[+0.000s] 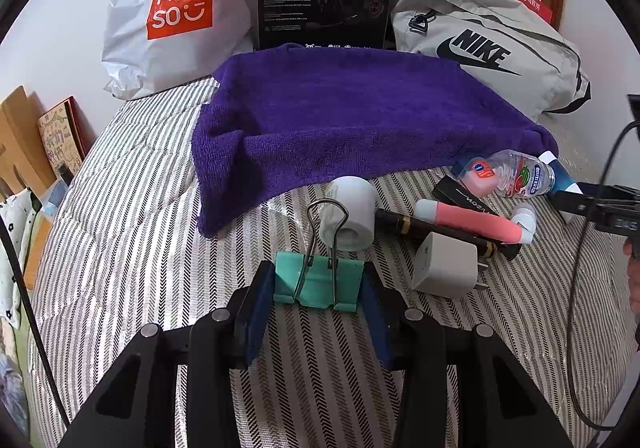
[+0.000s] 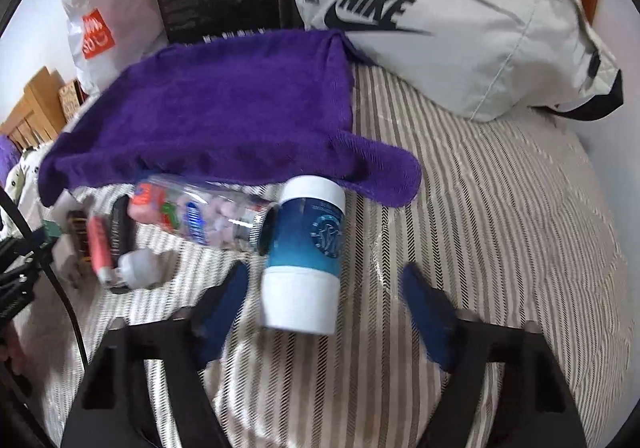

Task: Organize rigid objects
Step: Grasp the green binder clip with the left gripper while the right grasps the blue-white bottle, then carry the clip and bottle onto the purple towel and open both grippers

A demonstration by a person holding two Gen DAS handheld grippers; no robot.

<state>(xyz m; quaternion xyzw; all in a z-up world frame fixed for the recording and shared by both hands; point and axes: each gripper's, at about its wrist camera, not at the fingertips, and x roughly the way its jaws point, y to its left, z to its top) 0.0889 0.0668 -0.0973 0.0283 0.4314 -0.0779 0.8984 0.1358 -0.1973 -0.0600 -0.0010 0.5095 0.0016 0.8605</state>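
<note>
Left tongs [image 1: 319,288]: they are closed on the teal binder clip [image 1: 320,282]; both blue pads press its two sides, and its wire handles stand up toward the camera.
Right tongs [image 2: 324,302]: they stand wide apart and hold nothing; the blue and white canister [image 2: 306,254] lies between the fingers, nearer the left one, and we cannot tell if it touches.
Where the things are: on the striped bed cover [image 1: 120,208], in front of the purple towel [image 1: 340,116], lie a white roll [image 1: 352,212], a white charger plug [image 1: 446,264], a pink and white stick [image 1: 472,222], a dark pen [image 1: 440,232] and a clear candy bottle [image 1: 508,172], close together.
Step in hand: we judge that we carry the clip to its place while the right side prepares to take the canister.
How to do it well: we keep the clip held by its flat sides, so it does not turn. For the canister, we centre it first, then close across the middle of its body, because it is round and may roll on the soft cover.
Risk: the candy bottle is touching or just beside the canister and may be pushed.
</note>
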